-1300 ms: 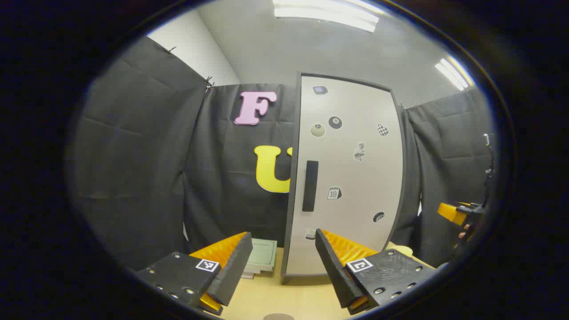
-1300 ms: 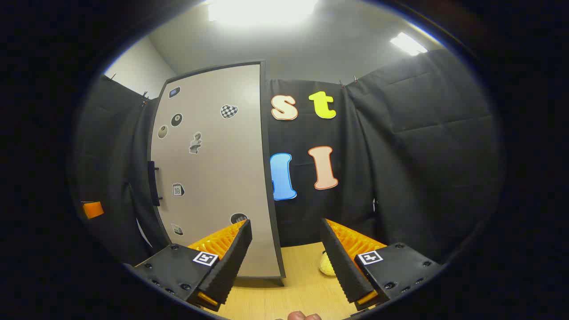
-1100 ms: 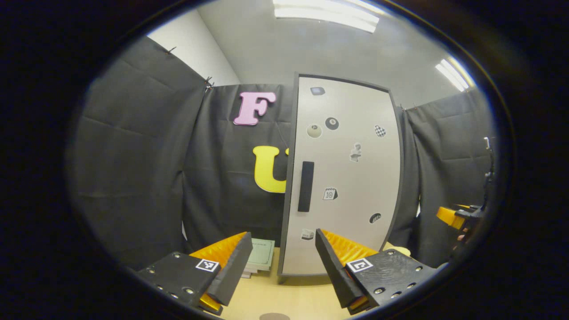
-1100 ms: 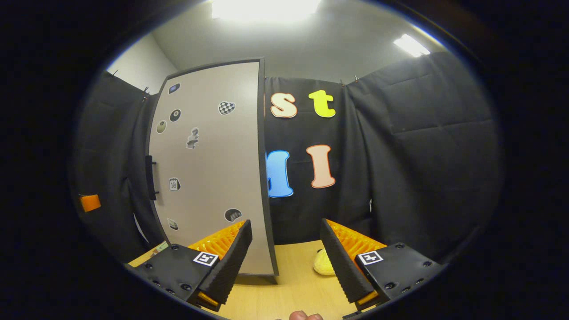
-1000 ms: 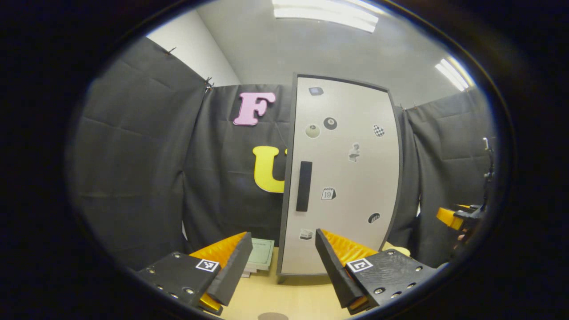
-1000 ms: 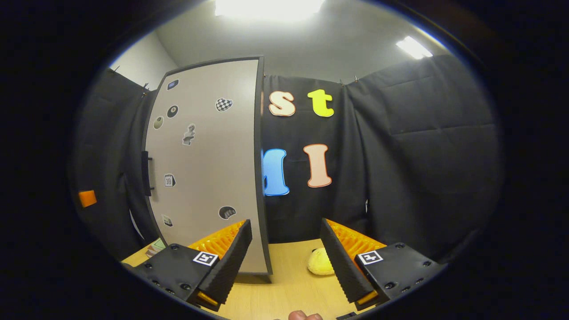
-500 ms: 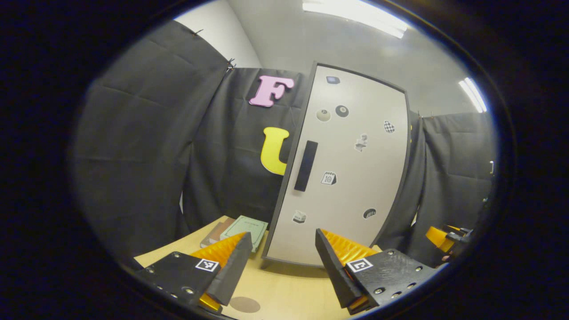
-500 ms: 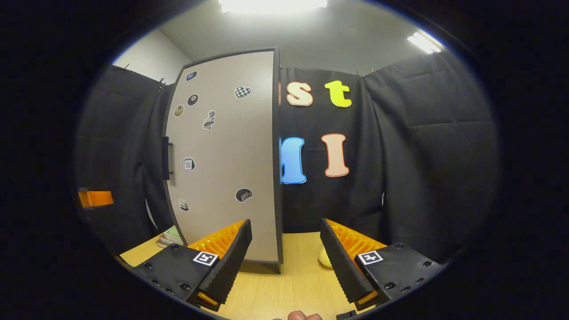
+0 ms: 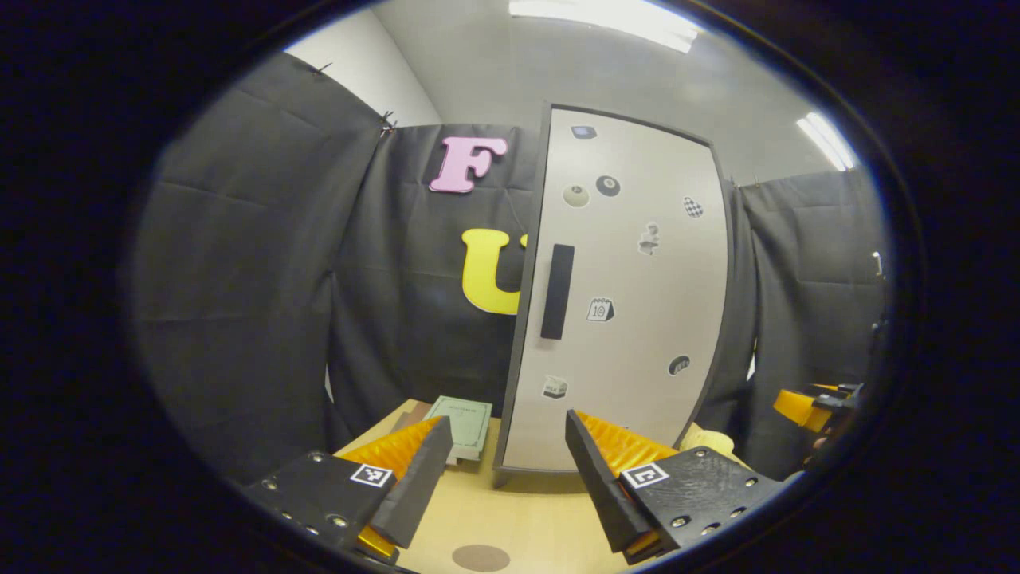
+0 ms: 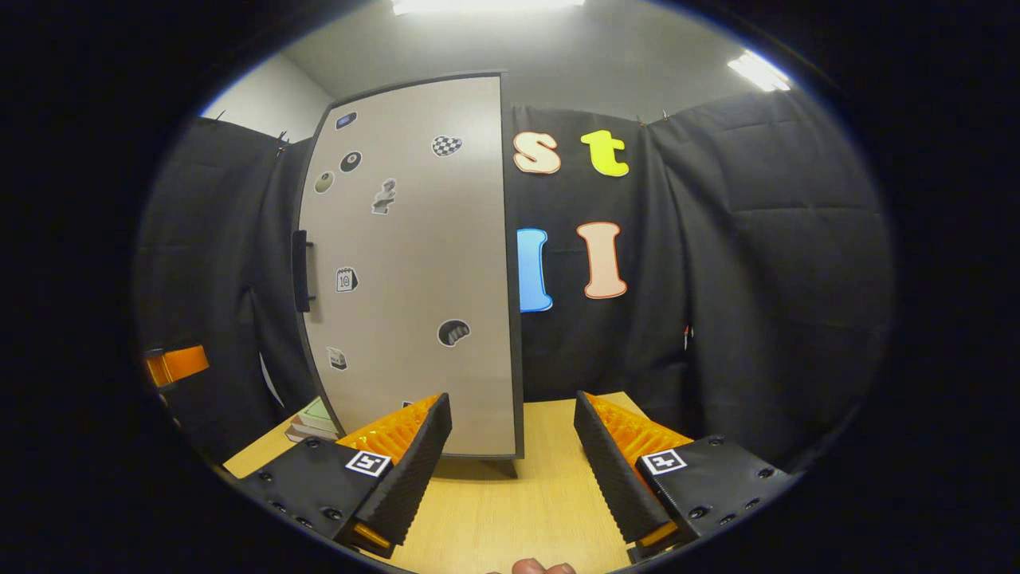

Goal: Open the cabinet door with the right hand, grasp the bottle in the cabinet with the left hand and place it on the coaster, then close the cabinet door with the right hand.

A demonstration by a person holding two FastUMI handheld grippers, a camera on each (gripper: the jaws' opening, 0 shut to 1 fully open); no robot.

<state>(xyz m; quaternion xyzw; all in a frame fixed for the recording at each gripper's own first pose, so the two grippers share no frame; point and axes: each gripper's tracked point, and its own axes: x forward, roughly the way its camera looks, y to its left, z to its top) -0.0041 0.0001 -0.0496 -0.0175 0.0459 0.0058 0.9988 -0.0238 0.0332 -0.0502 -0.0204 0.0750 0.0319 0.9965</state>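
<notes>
While both hand-held grippers (image 9: 502, 478) (image 10: 514, 466) gape empty, shut cabinet door (image 9: 629, 287), books (image 9: 462, 418) beside, coaster (image 9: 480, 557) near.

1. The cabinet (image 9: 629, 303) stands upright at the far side of the wooden table, a tall, narrow unit with a dark frame.
2. Its cabinet door (image 10: 414, 271) is a pale grey panel, shut flush against the frame and dotted with small stickers.
3. A dark vertical handle (image 9: 557, 291) sits near the door's left edge, about halfway up; in the right gripper view it shows edge-on, standing proud of the panel.
4. The coaster (image 9: 480, 557) is a flat, round, brown disc lying on the near part of the table, well in front of the cabinet and slightly to its left. Nothing rests on it.
</notes>
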